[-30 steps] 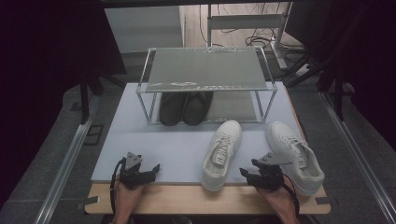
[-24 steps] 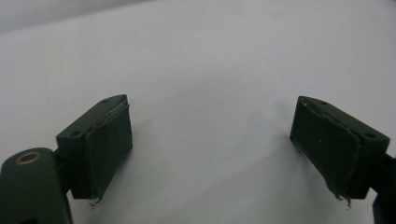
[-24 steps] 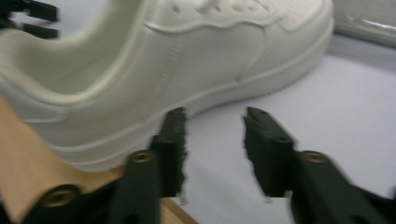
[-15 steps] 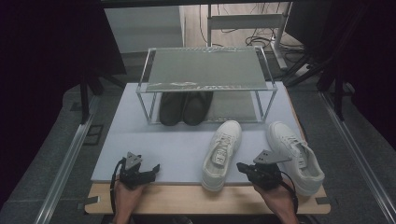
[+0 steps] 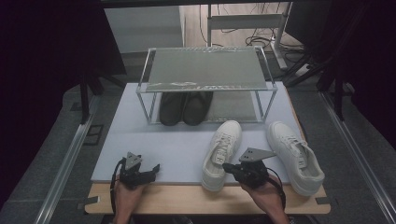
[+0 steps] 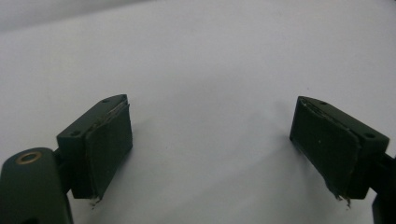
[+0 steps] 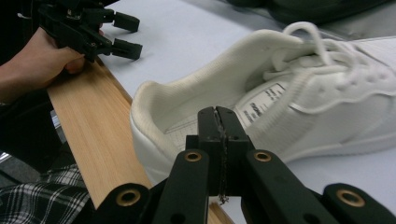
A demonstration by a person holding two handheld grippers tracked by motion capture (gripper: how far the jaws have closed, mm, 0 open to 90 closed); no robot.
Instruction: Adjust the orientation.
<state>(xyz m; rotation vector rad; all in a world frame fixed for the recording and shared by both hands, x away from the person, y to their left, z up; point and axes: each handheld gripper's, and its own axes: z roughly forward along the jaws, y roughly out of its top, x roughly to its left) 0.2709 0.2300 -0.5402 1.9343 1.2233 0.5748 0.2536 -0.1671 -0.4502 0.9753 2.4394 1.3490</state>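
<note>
Left tool (image 5: 152, 169) jaws spread, empty, over the mat near the desk (image 5: 187, 198) front edge. Right tool (image 7: 218, 116) jaws pressed together, just beside heel of white shoe (image 7: 299, 88), front-centre.

Table (image 5: 187, 198) bears mat (image 5: 177, 144), rack (image 5: 208, 74), white shoes (image 5: 222, 154).

Dark curtains (image 5: 51, 56), grey floor (image 5: 355, 154)

The white shoe (image 7: 299, 88) looks like smooth matt leather with a ribbed cloth collar and woven laces. The bench (image 7: 93, 135) edge is pale bare wood; its mat (image 6: 210, 70) is smooth and matt. The rack (image 5: 205, 70) frame is shiny metal.
</note>
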